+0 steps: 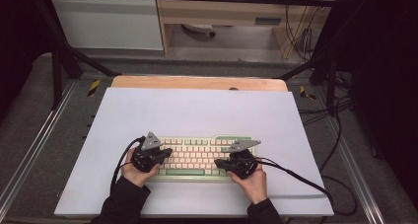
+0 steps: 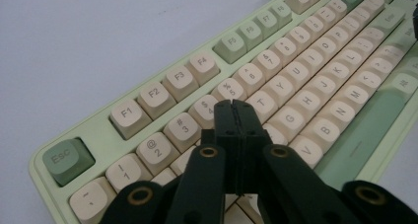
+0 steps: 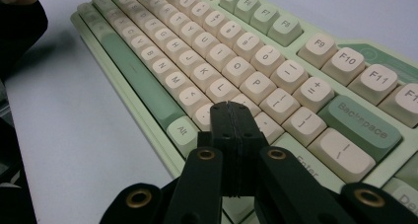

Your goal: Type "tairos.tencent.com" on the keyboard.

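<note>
A pale green keyboard (image 1: 194,157) with cream keys lies on the white table sheet near the front edge. My left gripper (image 1: 165,152) hovers over its left end, jaws shut with nothing between them; in the left gripper view its tips (image 2: 235,104) sit above the keys near the number row of the keyboard (image 2: 305,86). My right gripper (image 1: 220,162) hangs over the right end, also shut and empty; its tips (image 3: 230,107) stand over the keys beside the Alt key of the keyboard (image 3: 207,51).
The white sheet (image 1: 197,110) covers the table, with a wooden strip (image 1: 197,82) along the far edge. Black cables (image 1: 300,177) trail from the right gripper across the sheet to the right. Metal frame rails run along both sides.
</note>
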`<state>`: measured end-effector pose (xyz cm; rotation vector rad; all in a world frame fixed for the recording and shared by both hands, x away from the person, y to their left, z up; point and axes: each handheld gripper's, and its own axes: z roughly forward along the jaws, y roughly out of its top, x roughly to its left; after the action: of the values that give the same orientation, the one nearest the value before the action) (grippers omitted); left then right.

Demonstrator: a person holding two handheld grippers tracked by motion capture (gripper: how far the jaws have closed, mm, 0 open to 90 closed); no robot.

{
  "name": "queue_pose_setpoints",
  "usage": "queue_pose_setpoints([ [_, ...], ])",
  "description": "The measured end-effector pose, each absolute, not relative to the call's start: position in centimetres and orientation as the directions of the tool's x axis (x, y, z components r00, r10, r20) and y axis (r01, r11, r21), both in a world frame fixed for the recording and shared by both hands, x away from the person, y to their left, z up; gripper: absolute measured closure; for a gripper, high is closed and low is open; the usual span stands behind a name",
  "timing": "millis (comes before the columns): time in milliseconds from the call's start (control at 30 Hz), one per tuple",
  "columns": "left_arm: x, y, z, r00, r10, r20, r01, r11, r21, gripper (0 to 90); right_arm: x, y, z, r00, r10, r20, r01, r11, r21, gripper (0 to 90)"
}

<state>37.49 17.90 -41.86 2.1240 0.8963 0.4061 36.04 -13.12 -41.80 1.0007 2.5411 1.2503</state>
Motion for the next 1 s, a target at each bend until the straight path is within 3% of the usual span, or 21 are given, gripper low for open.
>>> queue_pose_setpoints([
  [1000, 38.02, 17.72, -42.91, 0.691, 0.723, 0.004, 0.475, -0.458, 0.752, 90.0, 36.06, -13.11, -41.84, -0.769, 0.619, 0.159, 0.504, 0.436, 0.746, 90.0],
])
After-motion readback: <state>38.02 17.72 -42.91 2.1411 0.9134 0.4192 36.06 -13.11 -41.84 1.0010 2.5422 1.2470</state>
